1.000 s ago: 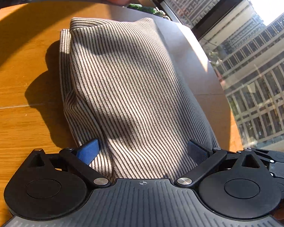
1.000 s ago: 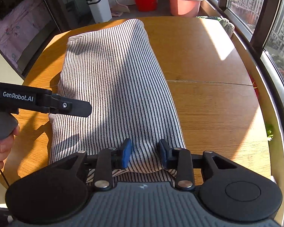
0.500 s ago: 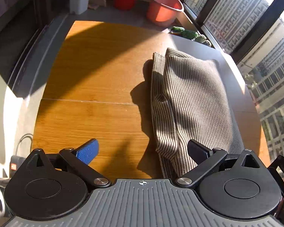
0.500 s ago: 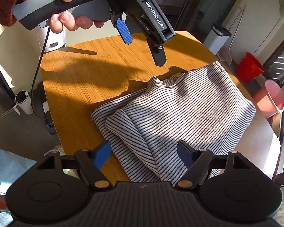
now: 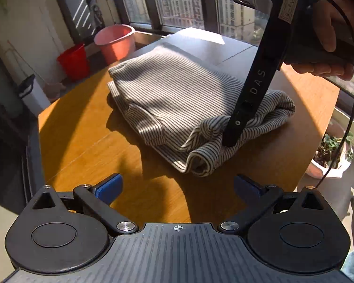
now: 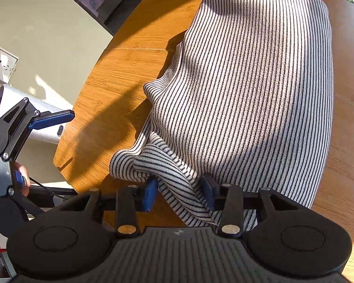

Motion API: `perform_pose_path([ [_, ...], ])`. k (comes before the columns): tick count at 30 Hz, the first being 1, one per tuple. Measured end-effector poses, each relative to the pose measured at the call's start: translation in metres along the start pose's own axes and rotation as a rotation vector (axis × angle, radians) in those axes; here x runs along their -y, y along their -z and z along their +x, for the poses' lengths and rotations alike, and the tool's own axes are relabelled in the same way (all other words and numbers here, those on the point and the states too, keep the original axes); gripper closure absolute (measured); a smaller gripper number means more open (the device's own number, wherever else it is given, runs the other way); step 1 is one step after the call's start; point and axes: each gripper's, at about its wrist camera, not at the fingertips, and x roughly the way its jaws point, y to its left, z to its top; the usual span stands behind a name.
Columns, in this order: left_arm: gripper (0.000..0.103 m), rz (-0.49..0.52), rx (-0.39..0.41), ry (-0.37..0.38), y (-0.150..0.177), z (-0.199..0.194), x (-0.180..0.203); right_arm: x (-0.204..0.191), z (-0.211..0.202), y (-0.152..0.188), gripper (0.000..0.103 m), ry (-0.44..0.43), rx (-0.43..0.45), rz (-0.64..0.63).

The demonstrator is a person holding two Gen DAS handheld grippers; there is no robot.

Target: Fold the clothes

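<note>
A grey-and-black striped garment [image 5: 177, 94] lies folded on the round wooden table [image 5: 82, 141], with its near corner bunched up. My right gripper [image 6: 179, 194] is closing its jaws, and a fold of the striped garment [image 6: 247, 82] sits pinched between the blue pads. In the left wrist view the right gripper [image 5: 231, 139] shows as a black finger dug into that bunched corner, with a hand [image 5: 330, 47] on its handle. My left gripper [image 5: 177, 186] hangs open over bare wood, short of the cloth. The left gripper [image 6: 44, 146] also shows beyond the table's edge in the right wrist view.
A pink bucket [image 5: 115, 40], a red bucket [image 5: 73, 59] and a white bin [image 5: 33, 92] stand on the floor past the far edge. A potted plant [image 5: 330, 155] sits by the window at right. A grey cylinder [image 6: 23, 108] stands off the table's left edge.
My left gripper has drawn back off the garment, rolled, and now faces it from bare wood. The right gripper opened wide, turned, and has come down on the bunched near corner.
</note>
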Motion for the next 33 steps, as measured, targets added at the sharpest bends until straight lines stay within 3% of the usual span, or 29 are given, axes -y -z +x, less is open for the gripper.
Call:
perform_pose_path([
  [4, 0.0, 0.258, 0.067, -0.064, -0.005, 0.023, 0.031, 0.016, 0.001, -0.01, 0.065, -0.065, -0.056, 0.094],
  [11, 0.003, 0.449, 0.108, -0.055, -0.021, 0.066, 0.045, 0.015, 0.002, -0.008, 0.065, -0.078, -0.064, 0.096],
  [16, 0.031, 0.423, 0.106, 0.061, -0.034, 0.075, 0.04, -0.004, -0.018, 0.008, 0.06, -0.028, 0.0, -0.032],
  [18, 0.037, 0.361, 0.078, 0.127, -0.04, 0.079, 0.033, -0.013, -0.035, 0.02, 0.039, 0.035, 0.057, -0.126],
  [20, 0.039, 0.268, 0.037, 0.198, -0.047, 0.085, 0.021, -0.023, -0.052, 0.035, 0.032, 0.138, 0.131, -0.248],
  [23, 0.04, 0.003, -0.035, 0.337, -0.061, 0.095, -0.014, -0.032, -0.066, 0.067, 0.032, 0.359, 0.191, -0.534],
  [25, 0.042, -0.19, -0.081, 0.432, -0.068, 0.103, -0.041, -0.042, -0.058, 0.086, 0.031, 0.45, 0.204, -0.716],
  [28, 0.045, -0.452, -0.147, 0.563, -0.069, 0.12, -0.082, -0.054, -0.034, 0.099, 0.031, 0.565, 0.227, -0.867],
  [32, 0.045, -0.553, -0.178, 0.629, -0.066, 0.131, -0.097, -0.054, 0.002, 0.092, 0.031, 0.748, 0.263, -0.994],
  [33, 0.045, -0.564, -0.18, 0.636, -0.065, 0.132, -0.099, -0.053, 0.007, 0.087, 0.031, 0.76, 0.259, -1.007],
])
